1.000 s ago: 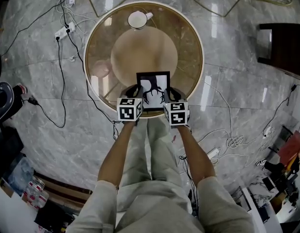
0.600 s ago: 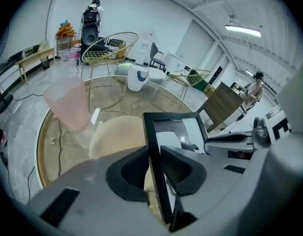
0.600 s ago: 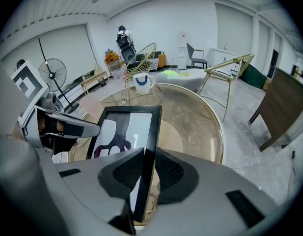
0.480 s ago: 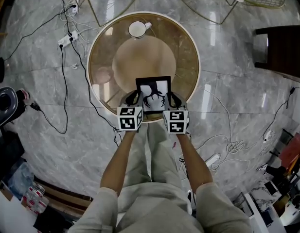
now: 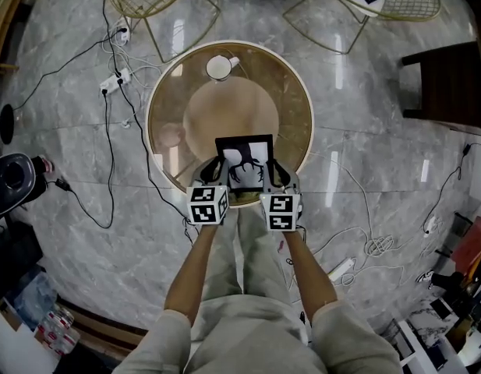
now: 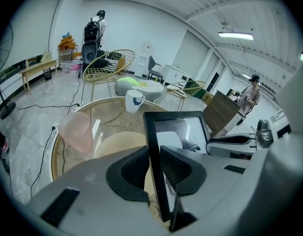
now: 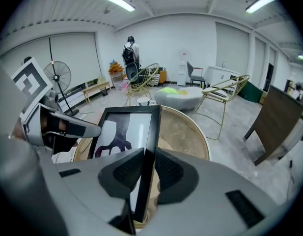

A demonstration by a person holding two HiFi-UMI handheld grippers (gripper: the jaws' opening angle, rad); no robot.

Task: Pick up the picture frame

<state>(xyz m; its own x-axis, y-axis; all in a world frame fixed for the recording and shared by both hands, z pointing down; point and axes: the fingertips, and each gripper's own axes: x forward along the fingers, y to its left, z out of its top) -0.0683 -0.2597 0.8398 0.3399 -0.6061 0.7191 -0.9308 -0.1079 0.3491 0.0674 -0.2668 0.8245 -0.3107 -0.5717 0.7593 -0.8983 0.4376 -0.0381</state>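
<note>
Head view places the picture frame (image 5: pixel 245 160) over the surface (image 5: pixel 295 92) at 6 o'clock; only the gripper views show left hand-held gripper (image 6: pixel 153 165) and right hand-held gripper (image 7: pixel 147 168) clamped on its side edges

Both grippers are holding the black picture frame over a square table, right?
Not quite. The table is round, not square; the head view shows its circular glass top. The rest is right: the left gripper and the right gripper both hold the black picture frame over it.
</note>
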